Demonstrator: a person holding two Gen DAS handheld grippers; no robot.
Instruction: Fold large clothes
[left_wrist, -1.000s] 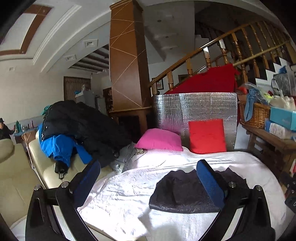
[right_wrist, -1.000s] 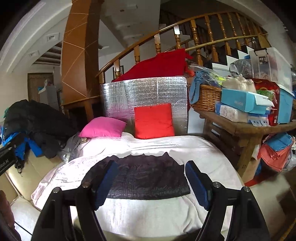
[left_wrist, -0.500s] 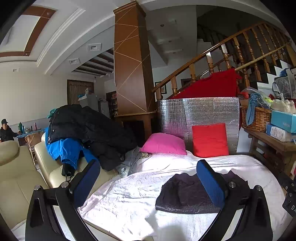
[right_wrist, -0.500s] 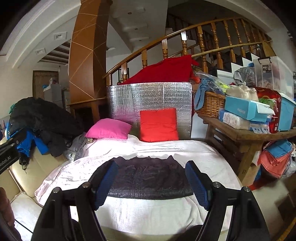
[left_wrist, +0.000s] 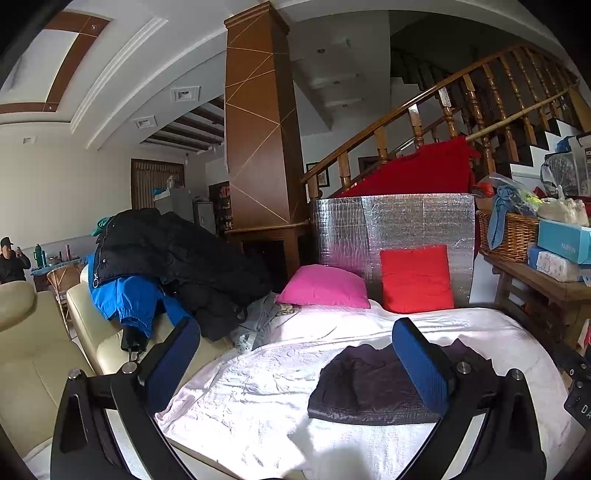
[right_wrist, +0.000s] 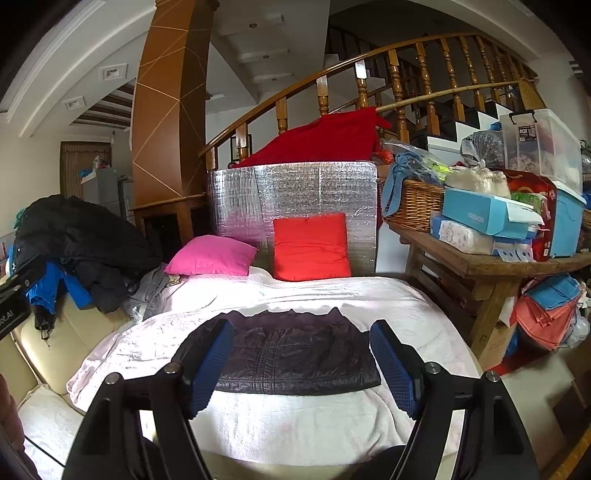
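A dark quilted garment (right_wrist: 295, 356) is seen folded into a flat rectangle on the white blanket (right_wrist: 295, 424) that covers the bed. It is used here as the landmark. Above its near edge the right hand-held gripper (right_wrist: 301, 363) is held with its blue-padded jaws spread wide, one to each side of the garment, nothing grasped between them. The left hand-held gripper (left_wrist: 295, 363) is likewise released and empty; its right pad is seen in front of the garment and its left pad well to the garment's left, over the blanket's edge. Behind the garment a pink cushion (right_wrist: 211, 256) and a red cushion (right_wrist: 311, 248) are propped against a silver foil panel (right_wrist: 291, 195). To the garment's left a heap of black and blue jackets (left_wrist: 162, 266) is piled on a cream sofa (left_wrist: 40, 354). To its right a wooden table (right_wrist: 491, 266) is loaded with boxes and a wicker basket (right_wrist: 413, 201). Far left of the garment, in the background, a person (left_wrist: 11, 260) in dark clothes is seen.
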